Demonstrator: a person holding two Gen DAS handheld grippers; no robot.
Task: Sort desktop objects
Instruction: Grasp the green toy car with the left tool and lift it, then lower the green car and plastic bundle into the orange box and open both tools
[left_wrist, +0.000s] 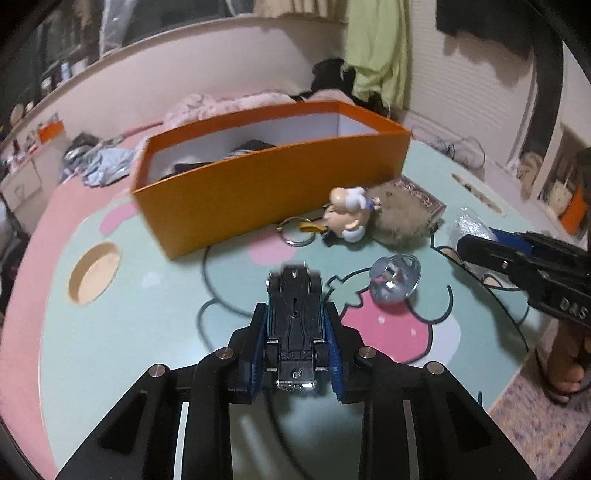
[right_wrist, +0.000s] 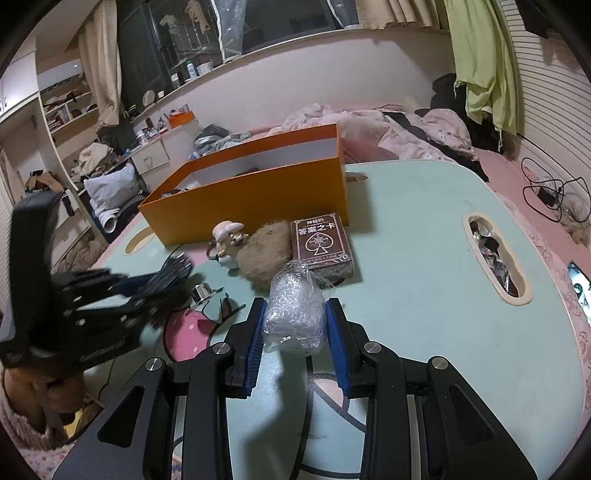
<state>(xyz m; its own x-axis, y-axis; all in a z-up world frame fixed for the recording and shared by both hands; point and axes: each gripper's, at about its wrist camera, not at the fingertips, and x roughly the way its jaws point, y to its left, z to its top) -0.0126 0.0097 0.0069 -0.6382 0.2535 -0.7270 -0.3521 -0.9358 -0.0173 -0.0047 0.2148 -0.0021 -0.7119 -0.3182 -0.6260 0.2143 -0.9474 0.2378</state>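
Left gripper (left_wrist: 295, 345) jaws clamped on upturned toy car (left_wrist: 295, 328); right gripper (right_wrist: 295, 332) jaws gripping clear plastic bag (right_wrist: 293, 314); orange box (left_wrist: 258, 192) beyond

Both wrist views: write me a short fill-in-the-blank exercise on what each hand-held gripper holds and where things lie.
1. The left hand-held gripper is shut on an upside-down toy ____.
2. The right hand-held gripper is shut on a crinkly clear ____.
3. The box behind the keyring figure is coloured ____.
4. The card deck lies beside a furry ____.

Missing words: car; bag; orange; pompom
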